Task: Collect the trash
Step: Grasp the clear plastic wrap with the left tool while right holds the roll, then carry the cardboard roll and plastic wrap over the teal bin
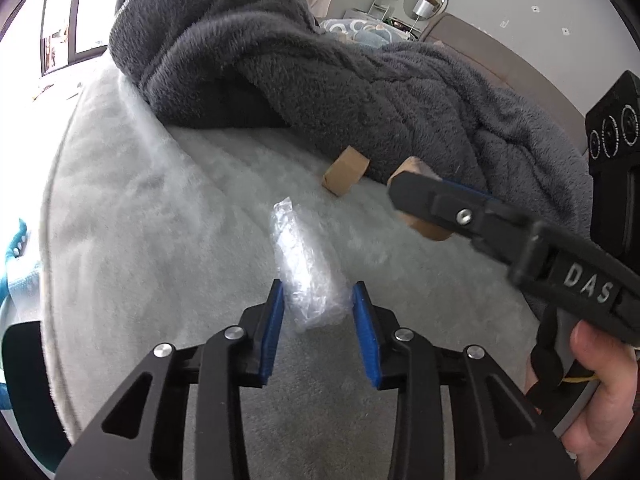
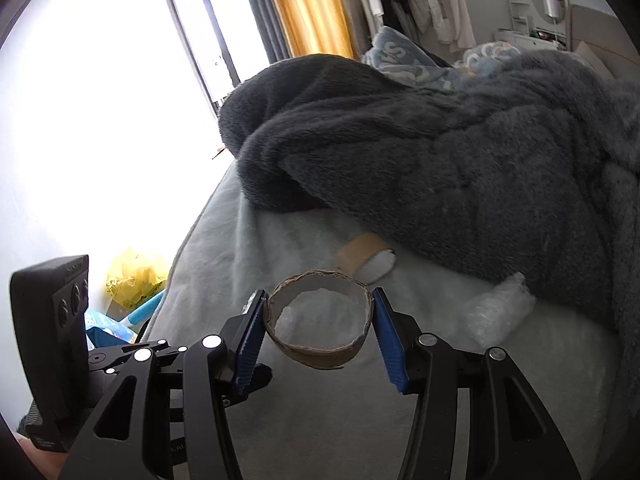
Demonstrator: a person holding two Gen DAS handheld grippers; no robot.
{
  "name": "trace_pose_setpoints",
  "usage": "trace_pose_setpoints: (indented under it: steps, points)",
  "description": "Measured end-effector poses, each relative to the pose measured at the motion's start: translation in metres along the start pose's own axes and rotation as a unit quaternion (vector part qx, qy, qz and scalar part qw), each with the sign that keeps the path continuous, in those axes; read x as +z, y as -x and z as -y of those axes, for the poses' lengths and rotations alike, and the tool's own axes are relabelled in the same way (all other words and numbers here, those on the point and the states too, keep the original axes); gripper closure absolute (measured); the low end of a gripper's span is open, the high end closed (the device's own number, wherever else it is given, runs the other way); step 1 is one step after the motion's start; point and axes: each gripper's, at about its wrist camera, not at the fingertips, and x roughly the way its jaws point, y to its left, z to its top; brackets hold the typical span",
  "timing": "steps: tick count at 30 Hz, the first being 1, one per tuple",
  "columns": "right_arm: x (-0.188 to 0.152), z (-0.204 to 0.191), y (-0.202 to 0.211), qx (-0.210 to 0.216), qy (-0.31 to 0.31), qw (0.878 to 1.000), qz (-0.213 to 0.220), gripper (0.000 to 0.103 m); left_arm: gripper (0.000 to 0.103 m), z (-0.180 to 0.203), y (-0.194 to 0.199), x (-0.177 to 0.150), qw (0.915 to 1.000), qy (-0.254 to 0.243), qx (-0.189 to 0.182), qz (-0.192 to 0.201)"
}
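Note:
On the pale grey bed cover (image 1: 160, 208), a crumpled clear plastic wrap (image 1: 304, 268) lies between the open blue pads of my left gripper (image 1: 318, 292), not clamped. My right gripper (image 2: 318, 300) is shut on a cardboard tape ring (image 2: 320, 322), its pads touching both sides; it also shows in the left wrist view (image 1: 424, 224), partly hidden by the right gripper (image 1: 404, 184). A second cardboard ring (image 1: 346, 172) lies at the edge of the dark grey fleece blanket (image 1: 360, 80), also in the right wrist view (image 2: 366, 258). Another clear plastic piece (image 2: 500, 312) lies to the right.
The bunched dark fleece blanket (image 2: 460, 152) covers the far half of the bed. A yellow bag (image 2: 134, 276) and blue packaging (image 2: 108, 328) lie on the floor beside the bed. A bright window (image 2: 100, 80) and a yellow curtain (image 2: 308, 4) stand behind.

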Motion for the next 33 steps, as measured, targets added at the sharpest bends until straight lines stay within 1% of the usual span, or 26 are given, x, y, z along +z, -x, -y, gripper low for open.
trace_pose_setpoints:
  steps: [8, 17, 21, 25, 29, 33]
  points:
    - [0.011, -0.020, -0.002, 0.012, 0.010, 1.000, 0.013, 0.050, 0.067, -0.020, 0.028, 0.003, 0.9991, -0.006, 0.030, 0.031]
    - [0.023, -0.060, -0.014, 0.032, 0.035, 0.999, 0.019, 0.050, 0.067, -0.069, 0.061, 0.003, 0.9953, 0.006, 0.077, 0.059]
    - [0.025, -0.079, -0.023, 0.040, 0.050, 0.998, 0.015, 0.050, 0.067, -0.091, 0.075, 0.002, 0.9937, 0.017, 0.089, 0.067]
    - [0.028, -0.098, -0.028, 0.051, 0.064, 0.997, 0.015, 0.050, 0.067, -0.107, 0.086, -0.002, 0.9922, 0.019, 0.101, 0.070]
    - [0.028, -0.119, -0.032, 0.062, 0.078, 0.995, 0.017, 0.050, 0.067, -0.127, 0.094, -0.007, 0.9912, 0.024, 0.114, 0.062]
    - [0.025, -0.137, -0.042, 0.074, 0.086, 0.994, 0.007, 0.050, 0.067, -0.150, 0.103, -0.013, 0.9892, 0.037, 0.130, 0.057]
